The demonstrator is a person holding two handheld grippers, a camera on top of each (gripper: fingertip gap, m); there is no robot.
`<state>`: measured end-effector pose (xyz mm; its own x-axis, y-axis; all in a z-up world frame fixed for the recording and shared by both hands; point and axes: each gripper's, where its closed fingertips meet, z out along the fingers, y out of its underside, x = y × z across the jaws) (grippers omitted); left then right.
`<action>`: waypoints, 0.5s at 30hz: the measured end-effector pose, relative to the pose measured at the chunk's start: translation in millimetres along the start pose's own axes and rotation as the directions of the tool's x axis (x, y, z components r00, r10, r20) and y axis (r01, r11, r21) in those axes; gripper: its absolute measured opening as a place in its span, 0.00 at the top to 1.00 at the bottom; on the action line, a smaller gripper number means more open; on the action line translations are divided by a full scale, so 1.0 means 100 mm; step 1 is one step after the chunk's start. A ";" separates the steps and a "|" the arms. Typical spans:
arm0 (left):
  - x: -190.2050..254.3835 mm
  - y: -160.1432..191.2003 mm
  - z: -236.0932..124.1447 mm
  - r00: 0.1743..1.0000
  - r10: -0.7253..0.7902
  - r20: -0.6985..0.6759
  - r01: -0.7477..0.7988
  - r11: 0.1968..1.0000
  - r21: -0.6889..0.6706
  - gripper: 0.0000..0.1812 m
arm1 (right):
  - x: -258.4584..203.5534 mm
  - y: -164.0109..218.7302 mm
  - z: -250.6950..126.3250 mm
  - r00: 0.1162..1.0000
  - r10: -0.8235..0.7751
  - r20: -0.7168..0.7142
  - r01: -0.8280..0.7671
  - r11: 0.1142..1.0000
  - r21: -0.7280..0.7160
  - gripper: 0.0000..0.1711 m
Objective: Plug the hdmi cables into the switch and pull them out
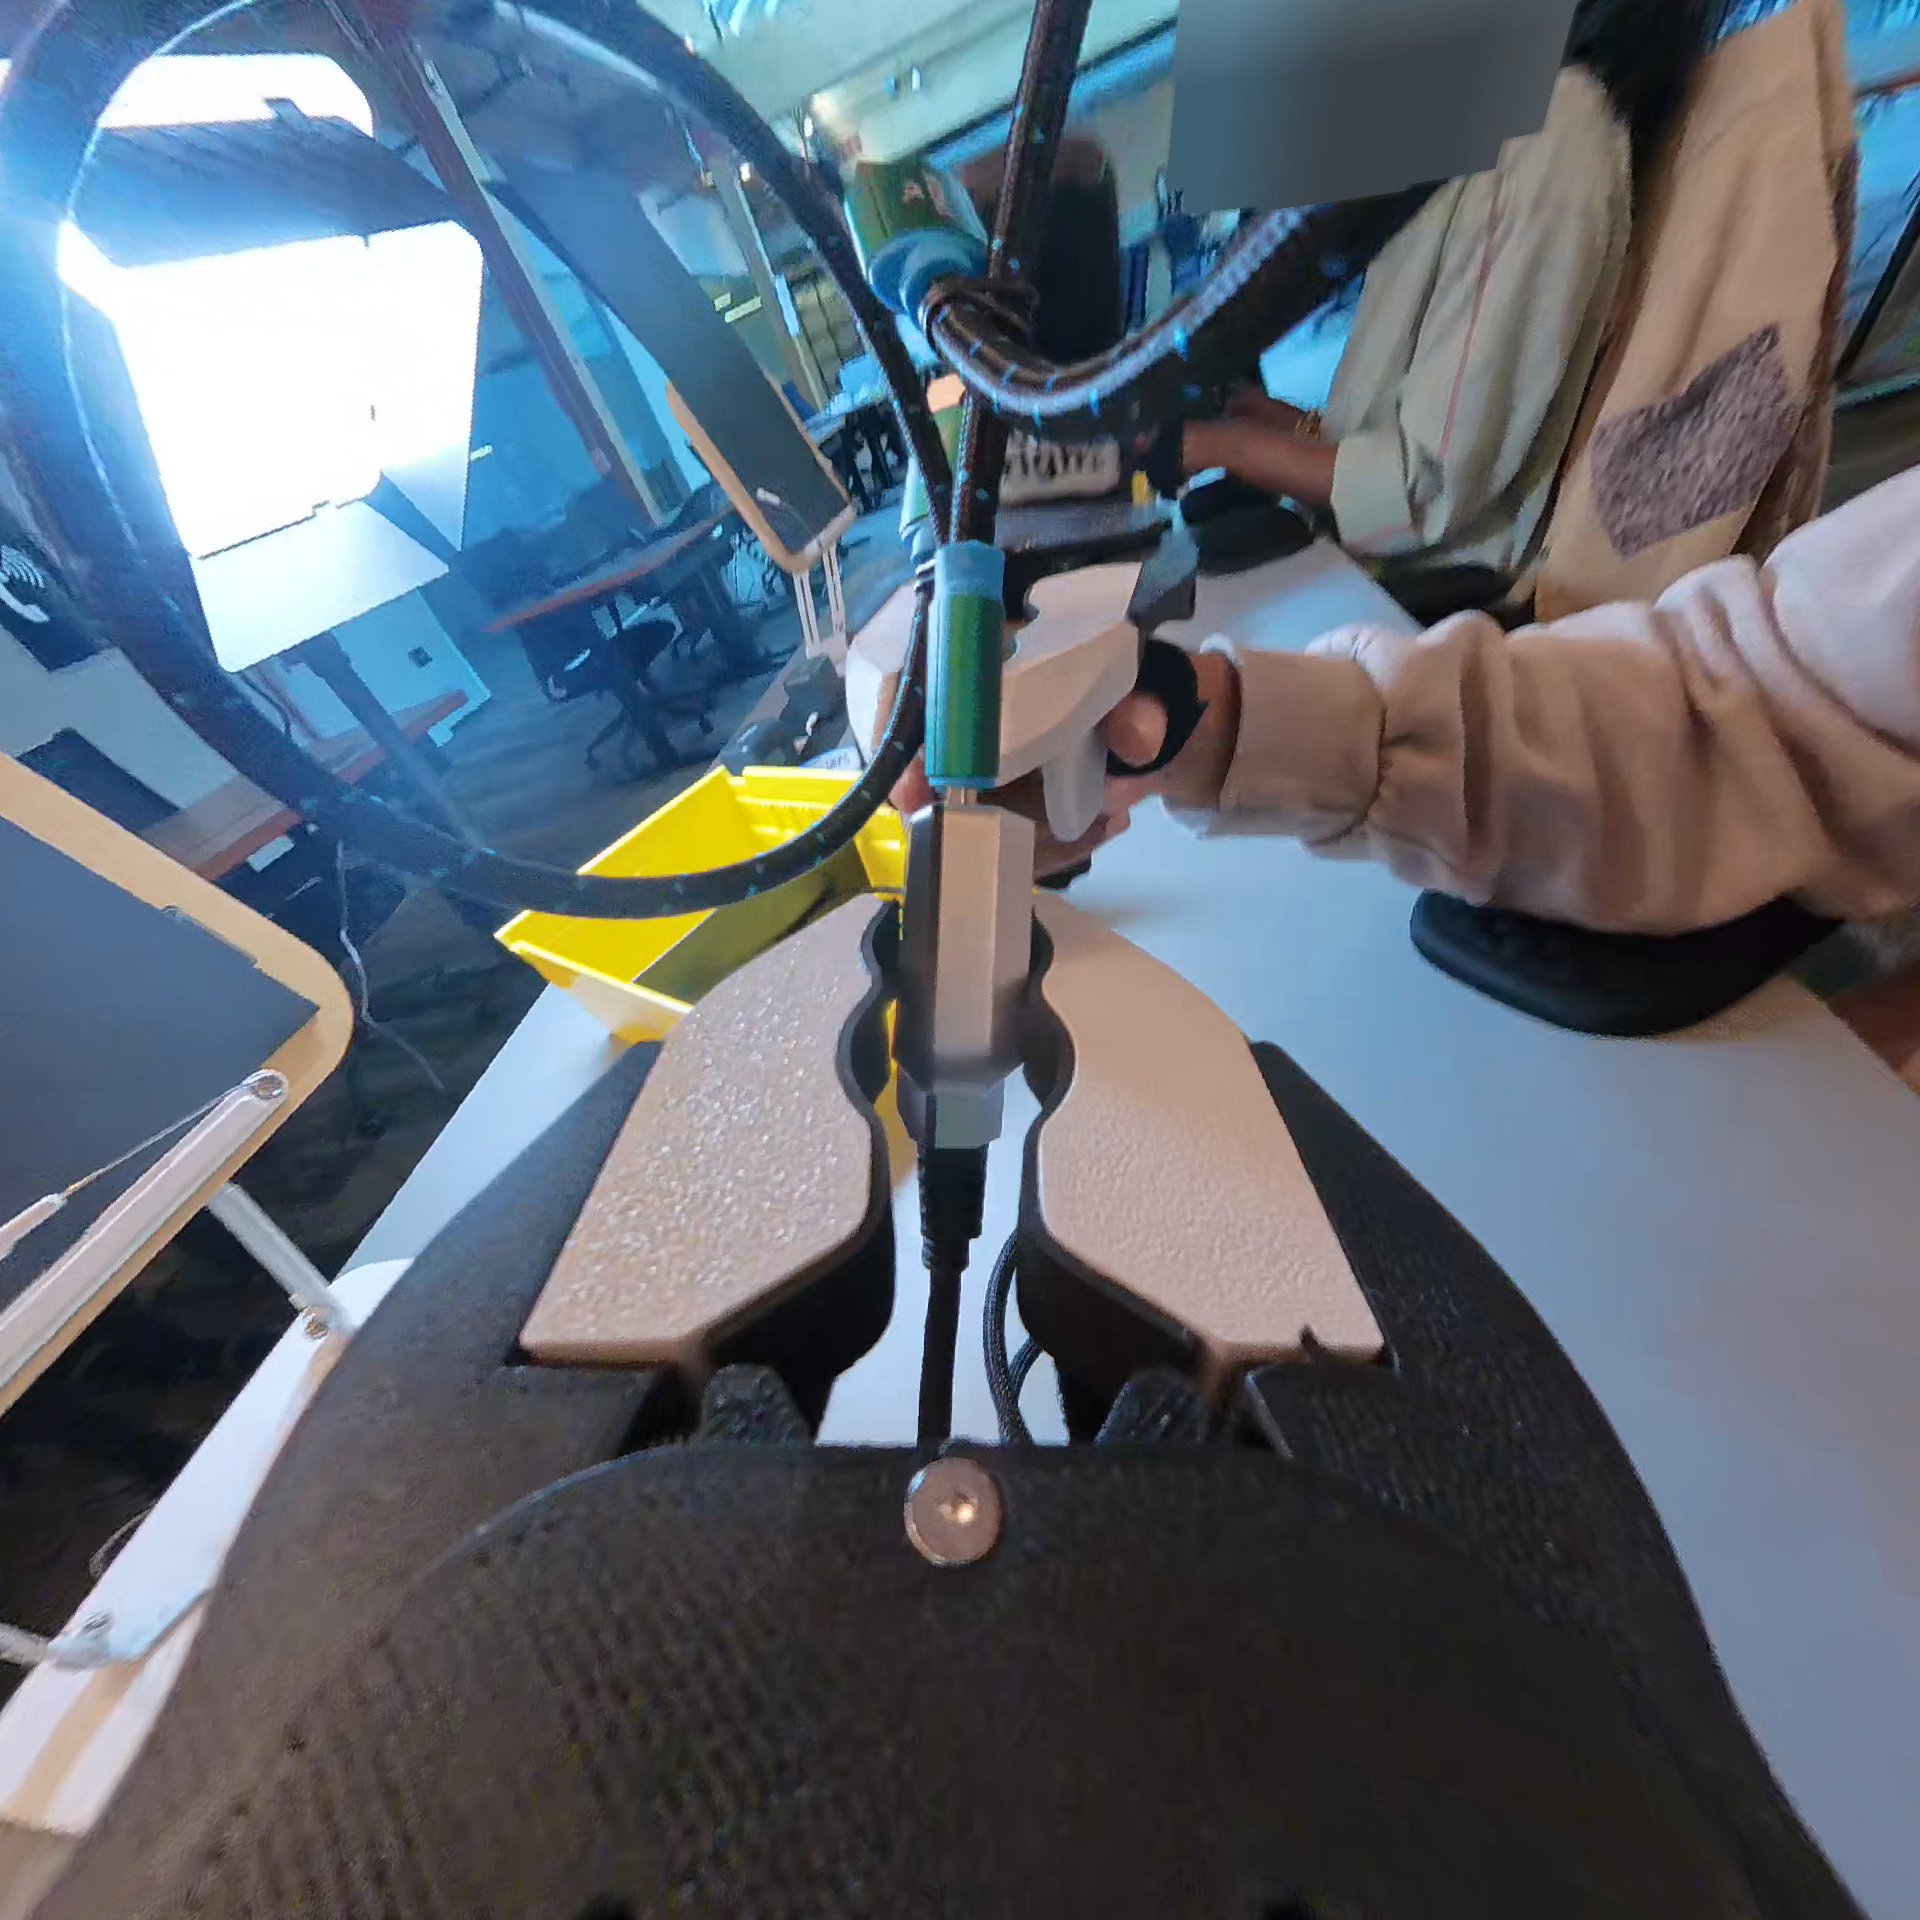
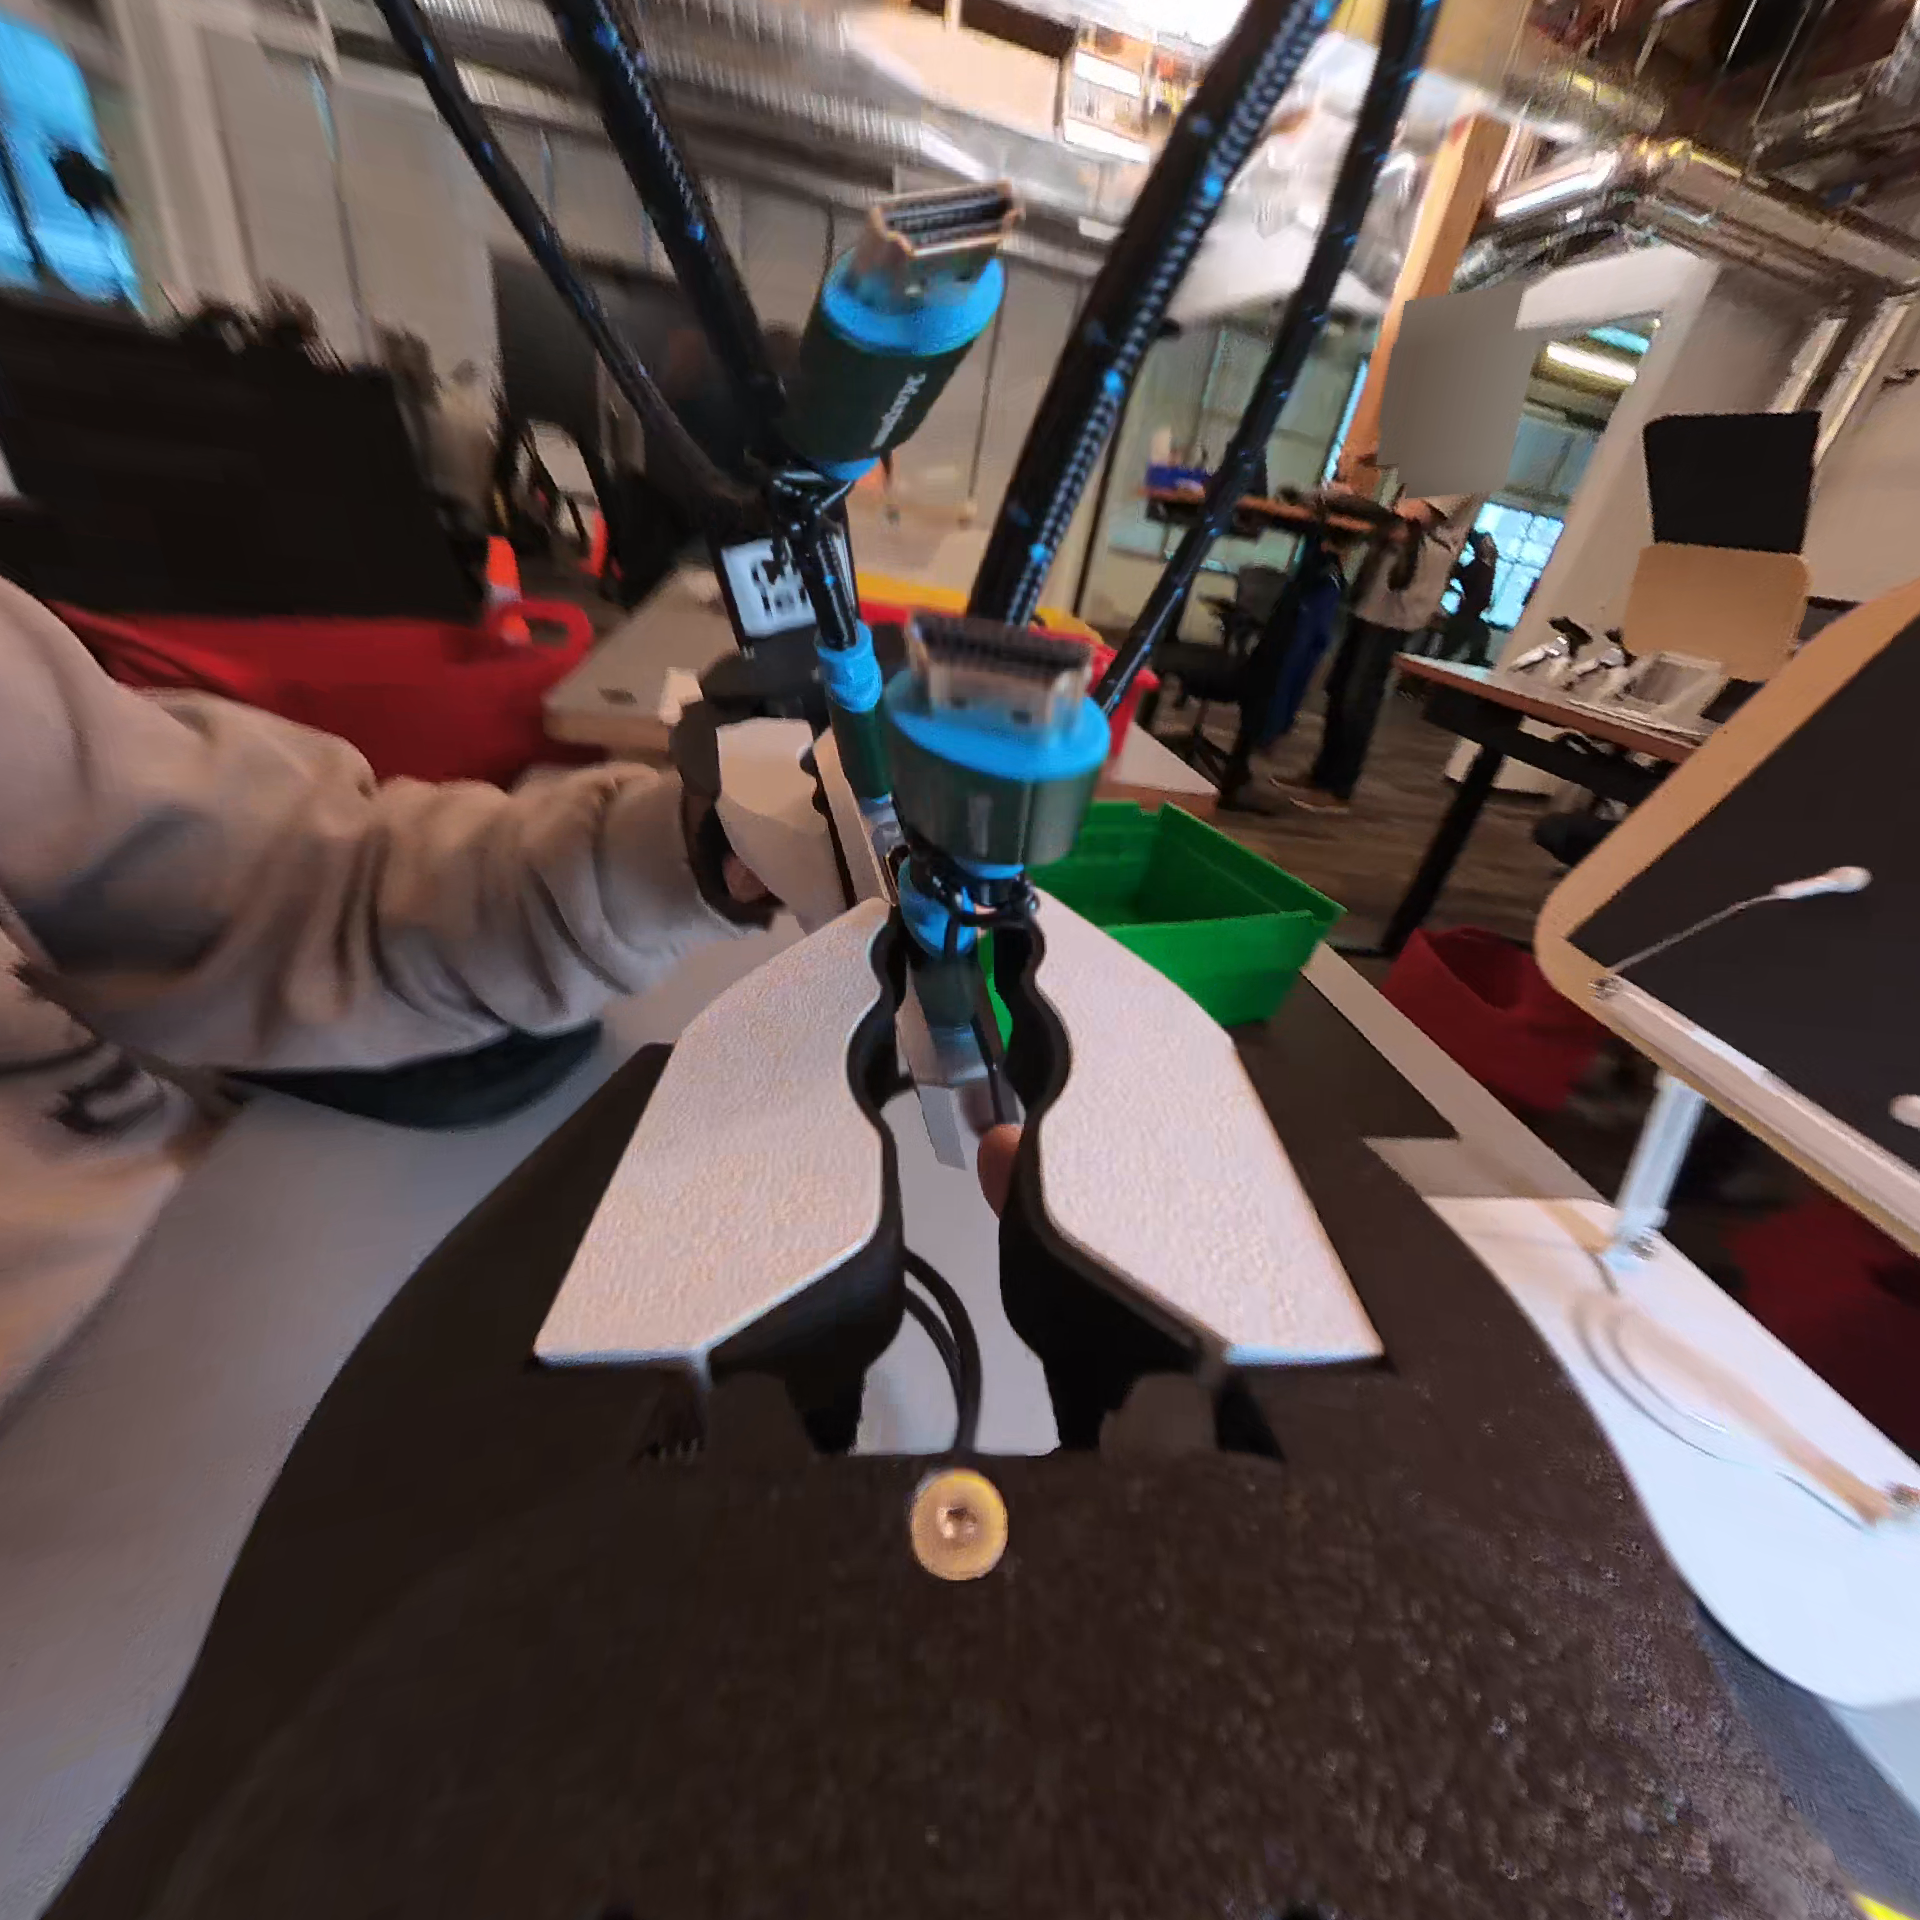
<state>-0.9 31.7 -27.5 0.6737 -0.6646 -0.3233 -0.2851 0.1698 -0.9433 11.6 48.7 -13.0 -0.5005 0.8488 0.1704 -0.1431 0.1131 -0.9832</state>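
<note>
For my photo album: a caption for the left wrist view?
Left gripper shut on the silver switch, green HDMI plug inserted.

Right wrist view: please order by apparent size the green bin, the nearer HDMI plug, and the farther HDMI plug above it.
1. green bin, largest
2. and 3. nearer HDMI plug and farther HDMI plug: they look alike in size, and the nearer one sits closer to the camera, so I do not rank them.

Grey brushed-metal switch (image 1: 961, 997) matt; black braided-cloth cables (image 1: 914, 436); glossy yellow plastic bin (image 1: 665, 914); smooth white desk (image 1: 1558, 1195).
</note>
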 end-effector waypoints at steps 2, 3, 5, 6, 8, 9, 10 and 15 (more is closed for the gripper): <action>0.00 -0.08 0.04 0.999 -0.046 0.000 0.046 0.994 0.095 0.87 | 0.02 0.01 -0.01 0.995 0.087 0.044 -0.090 0.994 0.064 0.92; -0.01 -0.10 0.06 0.998 -0.070 0.004 0.069 0.990 0.119 0.85 | 0.03 0.03 -0.02 0.990 0.128 0.064 -0.133 0.987 0.094 0.93; -0.02 -0.01 0.13 0.997 -0.071 0.027 0.068 0.994 0.089 0.85 | 0.08 0.07 -0.01 0.980 0.185 0.078 -0.194 0.972 0.131 0.93; -0.02 0.06 0.15 0.999 -0.038 0.038 0.036 0.998 0.050 0.85 | 0.07 0.08 -0.01 0.974 0.204 0.096 -0.216 0.966 0.145 0.93; -0.03 0.08 0.16 0.997 0.036 0.074 -0.038 0.999 0.026 0.87 | 0.06 0.08 0.00 0.967 0.225 0.120 -0.243 0.956 0.165 0.92; -0.02 0.07 0.15 0.997 0.036 0.072 -0.037 0.999 0.009 0.87 | 0.05 0.08 0.00 0.966 0.225 0.128 -0.244 0.956 0.163 0.92; -0.04 0.07 0.15 0.996 0.044 0.079 -0.043 0.999 -0.015 0.87 | 0.07 0.09 0.00 0.972 0.209 0.109 -0.224 0.963 0.150 0.92; -0.28 0.14 -0.03 0.977 0.087 0.196 -0.054 0.984 -0.167 0.88 | 0.35 0.24 -0.12 0.989 0.080 -0.123 -0.082 0.997 -0.009 0.88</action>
<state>-26.3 50.3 -31.3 0.7671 -0.4913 -0.4126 -0.4310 0.0818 -0.8986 0.4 87.2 -31.4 -0.4018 0.9121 0.0820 -0.0941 0.0480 -0.9944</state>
